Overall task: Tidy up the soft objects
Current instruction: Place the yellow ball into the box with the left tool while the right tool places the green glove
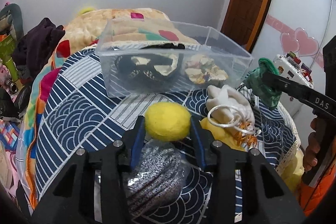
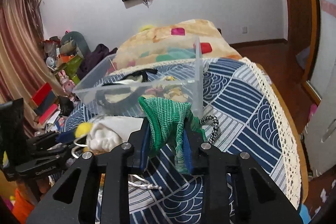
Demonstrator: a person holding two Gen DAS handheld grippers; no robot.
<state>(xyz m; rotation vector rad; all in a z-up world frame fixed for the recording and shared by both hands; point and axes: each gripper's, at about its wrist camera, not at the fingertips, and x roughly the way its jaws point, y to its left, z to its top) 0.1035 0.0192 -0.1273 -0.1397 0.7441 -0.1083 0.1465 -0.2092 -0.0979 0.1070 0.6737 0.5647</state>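
Note:
My left gripper [image 1: 167, 125] is shut on a yellow felt ball [image 1: 167, 121], held above the blue patterned cloth [image 1: 84, 119], just in front of the clear plastic box [image 1: 134, 85]. The box holds dark and floral soft items. My right gripper [image 2: 167, 119] is shut on a green knitted cloth [image 2: 168, 117], which droops between the fingers, close to the box's near right corner [image 2: 195, 93]. The green cloth also shows at the right of the left wrist view [image 1: 264, 81]. The yellow ball shows in the right wrist view [image 2: 83, 128].
A white drawstring pouch [image 1: 229, 104], a grey knitted item [image 1: 153, 171] and a yellow cloth [image 1: 218, 133] lie near the box. A black-and-white cord [image 2: 212, 125] lies to the right. A piled blanket [image 2: 168, 39] is behind. The cloth's lace edge [image 2: 279, 110] marks the drop-off.

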